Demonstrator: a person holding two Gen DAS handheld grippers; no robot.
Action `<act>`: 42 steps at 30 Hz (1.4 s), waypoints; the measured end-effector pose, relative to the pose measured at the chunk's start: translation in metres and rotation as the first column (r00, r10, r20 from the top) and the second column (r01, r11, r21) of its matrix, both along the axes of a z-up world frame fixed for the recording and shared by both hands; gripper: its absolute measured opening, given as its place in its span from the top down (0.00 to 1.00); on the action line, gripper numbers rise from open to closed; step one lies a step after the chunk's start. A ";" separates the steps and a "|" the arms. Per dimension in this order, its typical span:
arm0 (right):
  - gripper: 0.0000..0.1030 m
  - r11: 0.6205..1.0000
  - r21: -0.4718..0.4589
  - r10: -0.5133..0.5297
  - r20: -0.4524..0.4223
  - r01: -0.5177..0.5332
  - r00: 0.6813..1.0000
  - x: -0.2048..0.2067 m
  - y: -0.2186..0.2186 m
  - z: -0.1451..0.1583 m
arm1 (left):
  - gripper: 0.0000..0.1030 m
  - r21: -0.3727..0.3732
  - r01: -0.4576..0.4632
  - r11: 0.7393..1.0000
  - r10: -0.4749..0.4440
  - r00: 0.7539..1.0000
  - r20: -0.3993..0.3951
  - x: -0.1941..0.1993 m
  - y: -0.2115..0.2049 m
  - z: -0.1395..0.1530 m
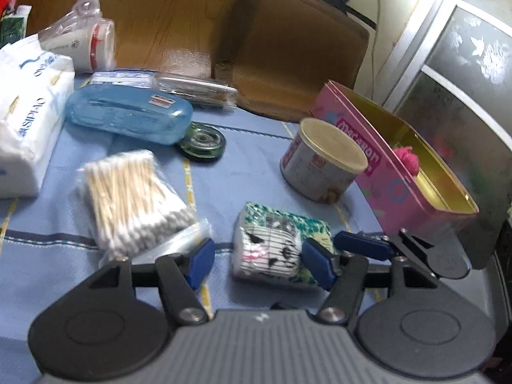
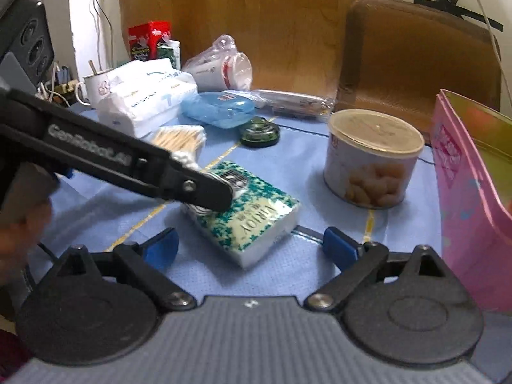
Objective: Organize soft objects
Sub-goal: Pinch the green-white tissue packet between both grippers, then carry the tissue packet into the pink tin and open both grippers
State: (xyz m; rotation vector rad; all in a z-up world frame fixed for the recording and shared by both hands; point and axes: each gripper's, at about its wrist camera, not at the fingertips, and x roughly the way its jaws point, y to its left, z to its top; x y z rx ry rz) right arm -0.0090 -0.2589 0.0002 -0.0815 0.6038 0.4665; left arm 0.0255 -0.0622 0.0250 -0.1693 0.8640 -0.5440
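Observation:
A striped cat-face soft roll rests on a green-patterned tissue pack on the blue tablecloth. My left gripper is open with its blue pads either side of the roll; the right pad touches it, the left stands apart. In the right wrist view the left gripper's arm crosses over the pack and hides the roll. My right gripper is open and empty, its pads astride the near end of the pack. A pink tin box stands open at right with a pink yarn ball inside.
A round can stands beside the pink box. A cotton swab bag, blue plastic case, green disc, white tissue pack and bagged cups lie at left. A brown chair stands behind.

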 end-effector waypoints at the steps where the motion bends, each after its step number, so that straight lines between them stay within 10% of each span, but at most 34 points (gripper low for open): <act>1: 0.21 1.000 0.001 0.006 0.009 -0.006 1.000 -0.001 0.001 -0.001 | 0.49 0.005 0.019 1.000 -0.019 1.000 0.003 -0.002 -0.004 0.000; 3: 0.35 1.000 -0.021 -0.004 0.041 0.005 0.999 -0.006 0.004 0.000 | 0.56 0.006 0.060 0.998 -0.060 0.998 0.001 -0.009 -0.010 0.000; 14: 0.38 0.986 0.019 -0.166 0.090 0.165 0.982 -0.070 -0.044 0.002 | 0.56 0.061 0.311 0.949 -0.314 0.947 0.065 -0.051 -0.075 0.016; 23: 0.37 0.915 0.049 -0.393 0.339 0.401 0.855 -0.058 -0.098 0.044 | 0.53 0.107 0.390 0.915 -0.403 0.861 0.311 -0.035 -0.167 0.073; 33: 0.29 0.859 0.048 -0.500 0.289 0.509 0.817 0.005 -0.128 0.029 | 0.40 0.175 0.291 0.940 -0.334 0.889 0.313 0.012 -0.218 0.051; 42: 0.27 0.831 0.118 -0.552 0.299 0.544 0.778 -0.012 -0.118 0.031 | 0.29 0.096 0.223 0.970 -0.242 0.917 0.318 -0.004 -0.153 0.061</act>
